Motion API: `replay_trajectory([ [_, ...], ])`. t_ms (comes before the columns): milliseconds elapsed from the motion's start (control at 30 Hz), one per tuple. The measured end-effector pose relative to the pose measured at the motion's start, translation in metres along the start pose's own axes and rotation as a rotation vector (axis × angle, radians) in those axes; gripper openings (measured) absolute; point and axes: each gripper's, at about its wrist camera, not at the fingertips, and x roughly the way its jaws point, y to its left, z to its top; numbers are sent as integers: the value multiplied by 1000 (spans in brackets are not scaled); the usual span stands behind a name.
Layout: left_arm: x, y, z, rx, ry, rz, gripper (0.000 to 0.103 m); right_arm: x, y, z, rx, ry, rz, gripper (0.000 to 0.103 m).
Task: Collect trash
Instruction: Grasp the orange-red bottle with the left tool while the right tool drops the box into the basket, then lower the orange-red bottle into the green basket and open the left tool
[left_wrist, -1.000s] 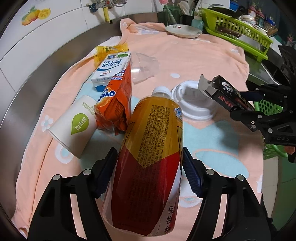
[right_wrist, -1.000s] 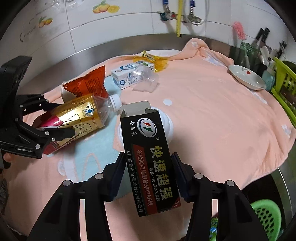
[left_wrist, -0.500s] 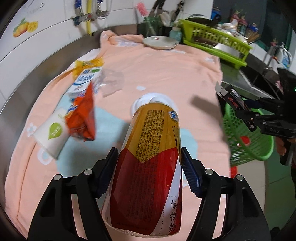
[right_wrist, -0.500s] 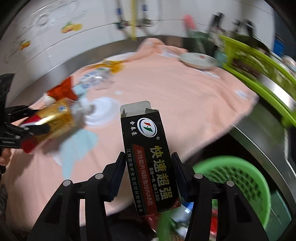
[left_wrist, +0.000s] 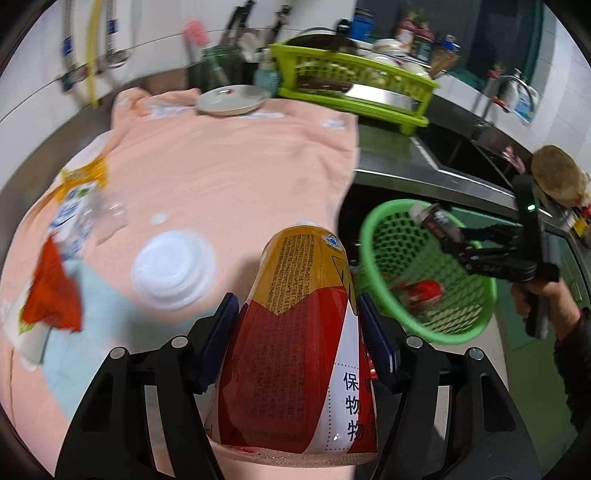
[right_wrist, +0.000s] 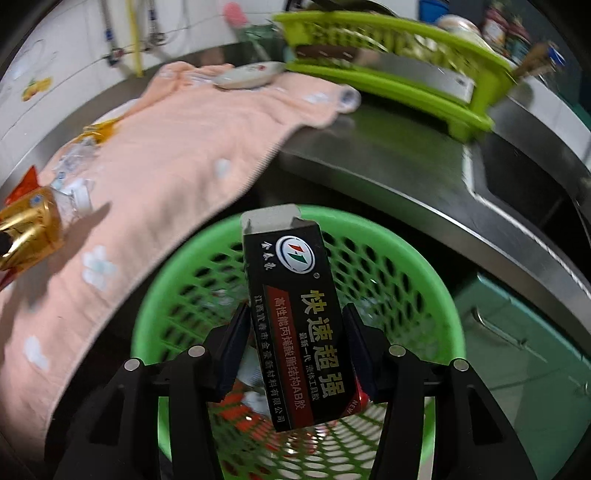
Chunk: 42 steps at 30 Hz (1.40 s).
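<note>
My left gripper (left_wrist: 295, 339) is shut on a gold and red plastic bottle (left_wrist: 299, 325), held above the peach towel's (left_wrist: 236, 162) edge, pointing toward the green trash basket (left_wrist: 373, 236). My right gripper (right_wrist: 293, 345) is shut on a black glue box (right_wrist: 295, 314) and holds it over the green trash basket (right_wrist: 192, 258), which holds some trash. The right gripper and box also show in the left wrist view (left_wrist: 447, 232) above the basket's rim. The bottle shows at the left edge of the right wrist view (right_wrist: 29, 229).
On the towel lie a white lid (left_wrist: 173, 269), an orange snack bag (left_wrist: 51, 291), a clear cup (left_wrist: 103, 218), a milk carton (left_wrist: 70, 210) and a plate (left_wrist: 229, 99). A lime dish rack (left_wrist: 351, 85) stands on the steel counter (right_wrist: 388, 162). A sink (right_wrist: 535, 184) is at right.
Both grippers have swung right, away from the towel. The right gripper with the box now hangs over the green basket; the left gripper with the bottle has moved toward the basket.
</note>
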Motion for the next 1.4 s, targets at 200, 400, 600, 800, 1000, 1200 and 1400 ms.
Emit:
replay_trajectory([
  [200, 24, -49, 22, 47, 11, -74, 64, -6, -33, -14, 91, -31, 0, 64],
  [400, 48, -91, 39, 84, 20, -121, 64, -25, -52, -24, 128, -76, 0, 67],
  [600, 86, -129, 46, 103, 68, -158, 64, -45, -62, -36, 151, -122, 5, 70],
  [800, 120, -154, 46, 112, 118, -188, 65, -59, -69, -46, 168, -145, 8, 72],
  [1000, 135, -161, 41, 117, 131, -195, 69, -62, -67, -52, 175, -150, 28, 72],
  [1200, 129, -155, 38, 119, 114, -177, 78, -62, -59, -52, 167, -152, 41, 72],
  [1400, 105, -136, 33, 113, 80, -144, 78, -64, -47, -46, 142, -157, 47, 73],
])
